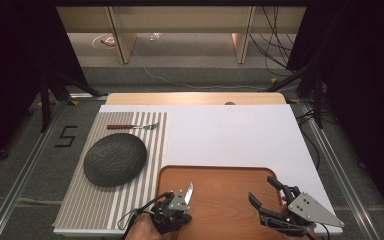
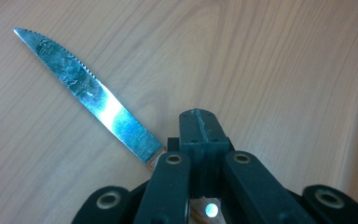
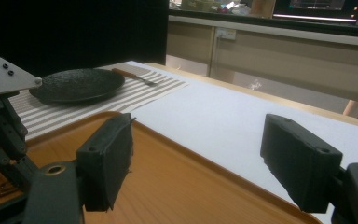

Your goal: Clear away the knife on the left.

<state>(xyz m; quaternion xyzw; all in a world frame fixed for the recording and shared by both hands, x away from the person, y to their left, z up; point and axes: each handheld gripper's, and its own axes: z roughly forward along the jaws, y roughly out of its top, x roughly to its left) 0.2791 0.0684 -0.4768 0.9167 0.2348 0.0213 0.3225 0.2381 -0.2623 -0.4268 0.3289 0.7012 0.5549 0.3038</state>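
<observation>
1. Left gripper (image 1: 172, 207): fingers closed tight on the handle of a serrated steel knife (image 2: 86, 91); blade sticks fwd-left, over the brown wooden tray (image 1: 220, 182).
2. Right gripper (image 1: 265, 192): fingers wide apart, nothing betw. them, over tray's right side.
3. Farther left on desk: round dark textured plate (image 1: 115, 161) on a striped grey-white placemat (image 1: 145, 192).
4. Beyond plate: wood-handled fork (image 1: 132, 127).

Left tool (image 1: 172, 204) low at near edge, jaws pressed together, clamped on knife (image 1: 188, 192) by its handle, blade angled up and forward. Right tool (image 1: 270, 192) just beside it to right, jaws spread wide, nothing between, grey plate on top.
</observation>
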